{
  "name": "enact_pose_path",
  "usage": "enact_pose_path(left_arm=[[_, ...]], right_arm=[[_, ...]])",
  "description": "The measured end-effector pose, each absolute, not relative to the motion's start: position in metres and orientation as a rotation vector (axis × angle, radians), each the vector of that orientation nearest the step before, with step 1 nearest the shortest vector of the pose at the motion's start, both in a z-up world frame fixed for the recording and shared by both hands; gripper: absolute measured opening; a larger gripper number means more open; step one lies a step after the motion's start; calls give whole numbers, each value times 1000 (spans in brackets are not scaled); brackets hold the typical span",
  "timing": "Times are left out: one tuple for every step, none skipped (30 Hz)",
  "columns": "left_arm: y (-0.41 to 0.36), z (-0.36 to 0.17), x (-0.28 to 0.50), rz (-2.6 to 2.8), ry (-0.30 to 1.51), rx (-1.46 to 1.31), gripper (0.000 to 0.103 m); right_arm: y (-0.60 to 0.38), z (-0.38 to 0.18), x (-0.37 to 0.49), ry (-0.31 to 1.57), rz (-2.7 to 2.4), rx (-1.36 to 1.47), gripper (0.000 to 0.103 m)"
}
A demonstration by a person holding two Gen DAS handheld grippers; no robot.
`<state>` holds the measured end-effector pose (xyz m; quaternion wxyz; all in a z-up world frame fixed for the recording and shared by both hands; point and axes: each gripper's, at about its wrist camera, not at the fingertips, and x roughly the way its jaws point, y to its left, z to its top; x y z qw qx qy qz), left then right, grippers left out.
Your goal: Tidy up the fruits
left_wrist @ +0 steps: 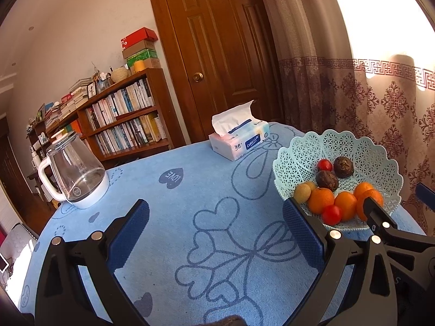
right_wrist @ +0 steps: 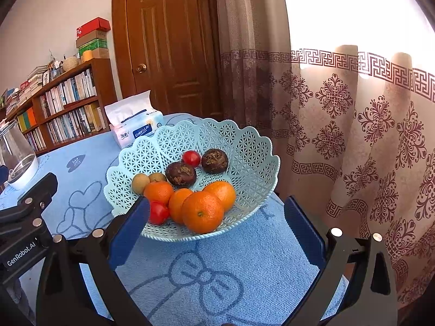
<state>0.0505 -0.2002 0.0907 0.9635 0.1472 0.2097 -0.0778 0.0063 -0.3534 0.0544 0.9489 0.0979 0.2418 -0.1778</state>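
A pale blue lattice fruit basket [right_wrist: 244, 146] stands at the table's right edge; it also shows in the left wrist view [left_wrist: 380, 157]. It holds several oranges [right_wrist: 202, 212], two red tomatoes [right_wrist: 157, 212], two dark round fruits [right_wrist: 180, 174] and two small tan fruits [right_wrist: 140, 183]. My right gripper [right_wrist: 217, 225] is open and empty, its fingers just in front of the basket's near rim. My left gripper [left_wrist: 216, 231] is open and empty above the blue tablecloth, left of the basket. The right gripper's finger [left_wrist: 378, 214] shows in the left wrist view against the basket.
A tissue pack [left_wrist: 239, 138] lies at the far table edge. A glass kettle with a white handle [left_wrist: 74, 171] stands at the left. A bookshelf [left_wrist: 122, 114], a wooden door [left_wrist: 217, 49] and a patterned curtain [right_wrist: 353, 125] are behind the table.
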Motion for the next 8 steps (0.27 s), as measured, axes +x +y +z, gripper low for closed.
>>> enact_pose_path(left_arm=[[-200,91,51,-155,430,296,98],[-199,91,51,-154,438,290,98],[-198,90,52,-155,450,283,98],[-196,90,52,-155,461,278,98],[-193,89,53,-152,473,273,98],[-190,88,54,-146,486,269,98],[-186,87,55,-138,499,262,98],[-181,85,55,-129,514,254,98]], right_arm=[[-353,54,7,493,-361,200,100],[-354,54,7,493,-361,200,100],[-354,54,7,493,-361,199,100],[-354,54,7,493,-360,199,100],[-354,54,7,493,-360,200,100],[-354,54,7,492,-360,200,100],[-353,54,7,491,-361,199,100],[-353,54,7,491,-362,199,100]])
